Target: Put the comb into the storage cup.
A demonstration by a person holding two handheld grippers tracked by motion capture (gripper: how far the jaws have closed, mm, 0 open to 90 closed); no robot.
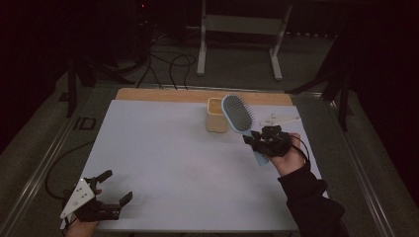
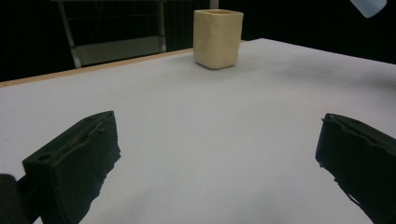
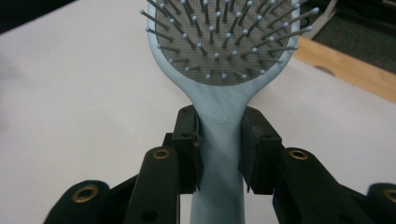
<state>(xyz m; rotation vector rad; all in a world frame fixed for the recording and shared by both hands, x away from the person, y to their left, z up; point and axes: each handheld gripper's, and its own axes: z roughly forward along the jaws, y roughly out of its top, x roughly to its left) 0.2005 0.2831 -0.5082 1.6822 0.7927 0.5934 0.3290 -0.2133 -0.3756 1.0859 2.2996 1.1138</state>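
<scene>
Right tool (image 1: 257, 138) clamped on hairbrush (image 1: 237, 114) handle, raised beside cup (image 1: 216, 115); left tool (image 1: 115, 186) wide open, empty, low over worktop (image 1: 173, 163).

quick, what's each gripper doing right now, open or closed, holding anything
Left gripper: open, holding nothing, low over the table.
Right gripper: closed on the hairbrush handle.

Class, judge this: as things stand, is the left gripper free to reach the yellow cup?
Probably yes. The left gripper is open and holds nothing, and bare table lies between it and the yellow cup.
</scene>
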